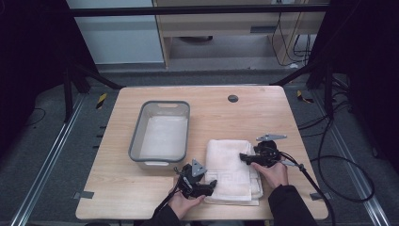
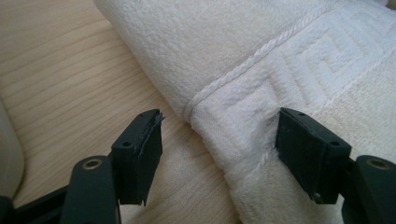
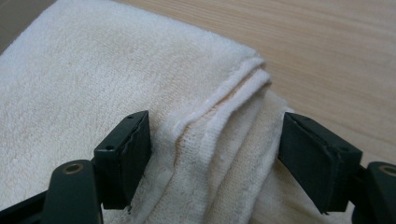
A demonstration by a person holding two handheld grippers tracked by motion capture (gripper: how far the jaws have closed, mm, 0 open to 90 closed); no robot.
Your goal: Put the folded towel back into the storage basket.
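Straddling the folded white towel [image 1: 230,169] on the desk [image 1: 117,188]: left hand-held gripper [image 2: 219,140] wide over its near-left edge, right hand-held gripper [image 3: 215,149] wide over the layered right edge. Neither pinches yet. Grey tub [image 1: 136,136] just left of the towel.

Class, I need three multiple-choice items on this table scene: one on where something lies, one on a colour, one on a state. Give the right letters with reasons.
1. Where does the grey bin sit relative to the folded towel?
A. on it B. to its left C. to its right

2. What colour is the towel?
A. white B. blue C. red

3. How do the jaws of the left tool stand?
A. shut B. missing C. open around the towel's edge

Answers: B, the high view shows it left; A, its pile is white; C, its jaws stand apart either side of the fold.
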